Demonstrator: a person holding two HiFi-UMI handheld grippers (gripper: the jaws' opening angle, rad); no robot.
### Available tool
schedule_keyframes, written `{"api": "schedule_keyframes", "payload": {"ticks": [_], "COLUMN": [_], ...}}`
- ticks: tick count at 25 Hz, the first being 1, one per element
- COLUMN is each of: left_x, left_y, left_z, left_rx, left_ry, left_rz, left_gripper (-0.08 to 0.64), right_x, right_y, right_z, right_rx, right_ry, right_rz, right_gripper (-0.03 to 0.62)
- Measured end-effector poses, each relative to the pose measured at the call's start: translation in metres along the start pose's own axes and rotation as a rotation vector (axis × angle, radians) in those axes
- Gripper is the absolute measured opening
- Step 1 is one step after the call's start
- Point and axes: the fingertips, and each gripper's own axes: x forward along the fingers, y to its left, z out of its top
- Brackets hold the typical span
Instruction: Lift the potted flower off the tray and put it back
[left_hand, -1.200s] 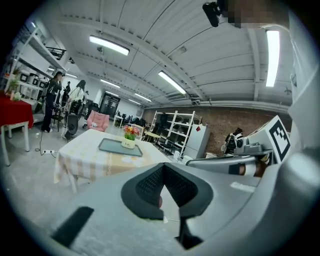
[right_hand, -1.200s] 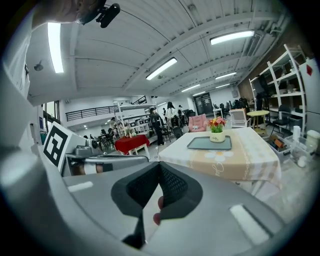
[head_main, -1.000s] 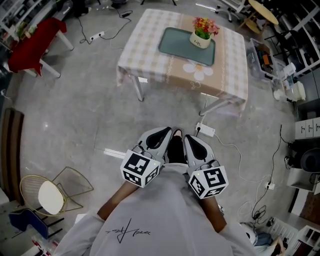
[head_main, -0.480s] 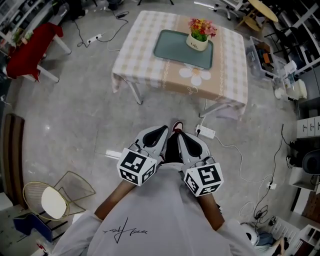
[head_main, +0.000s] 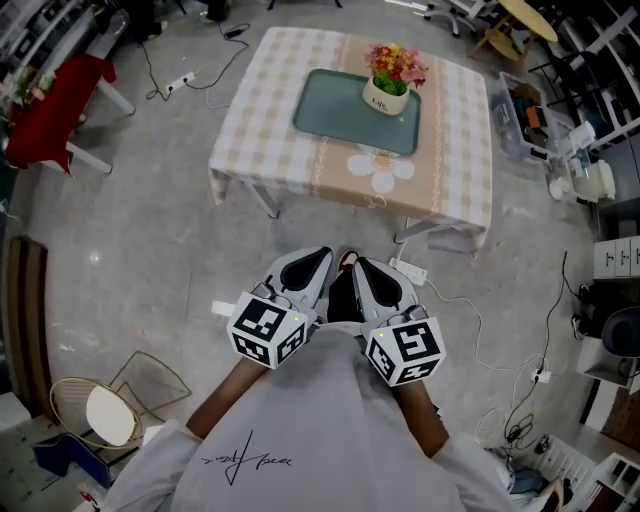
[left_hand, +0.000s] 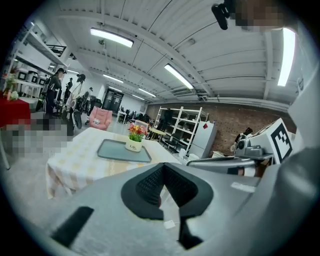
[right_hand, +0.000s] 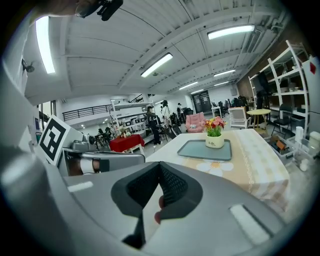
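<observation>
At far left in the head view, a low table draped in red cloth (head_main: 55, 100) is standing on the grey floor. A wire-framed chair (head_main: 105, 395) is sitting below it, near the person's left elbow. Moving rightward, a square table under a checked cloth (head_main: 255, 130) is occupying the top centre of the picture, and a grey-green tray (head_main: 330, 105) is lying on it. The potted flower (head_main: 388, 85), a white pot of red, pink and yellow blooms, is standing upright on the tray toward its far right corner, well apart from both tongs. A daisy print (head_main: 380, 170) on the cloth is showing just in front of the tray.

Below the table, a person in a white shirt (head_main: 300, 440) is holding the two tools close to the body, side by side. The left gripper (head_main: 322, 260) is pointing toward the table with its jaws pressed together and nothing between them. Its own view is showing the black pads meeting, with the flower and tray far ahead. Just beside it, the right gripper (head_main: 360, 265) is likewise pointing forward, its jaws pressed together on nothing.

A white power strip (head_main: 408, 270) is lying on the floor to the right. Its cable (head_main: 470, 320) is trailing off toward the white storage boxes (head_main: 612, 258) crowding the right edge.
</observation>
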Motion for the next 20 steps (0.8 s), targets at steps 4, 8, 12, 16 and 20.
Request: {"api": "schedule_keyframes", "payload": {"ticks": [4,8,12,16,20], "left_x": [0.028,0.056,0.076,0.102,0.112], "left_y": [0.008,0.011,0.009,0.01,0.001], "left_z": [0.022,0.033,0.036,0.049,0.052], "left_rx": [0.003,0.009,0.016,0.039,0.087], "left_ry": [-0.004,-0.002,-0.013,-0.018,-0.029], "left_rz": [-0.011,-0.011,-0.008,-0.01,-0.001], "left_gripper": [-0.003,-0.003,-0.003,-0.003,-0.003], "right_x": [0.017,0.027,0.031,0.037,0.031], "right_y": [-0.029,-0.057,-0.078,-0.111,-0.126], "right_z": [0.019,0.031,0.037,0.058,0.062], "right_rx": [-0.008,-0.002,0.005,0.046,0.026], "right_ry": [0.002,-0.004,-0.022,-0.055,-0.085], "right_rz": [-0.008,-0.005,-0.005,-0.021,-0.018], "right_gripper": [0.005,0.005,0.005,0.005,0.005]}}
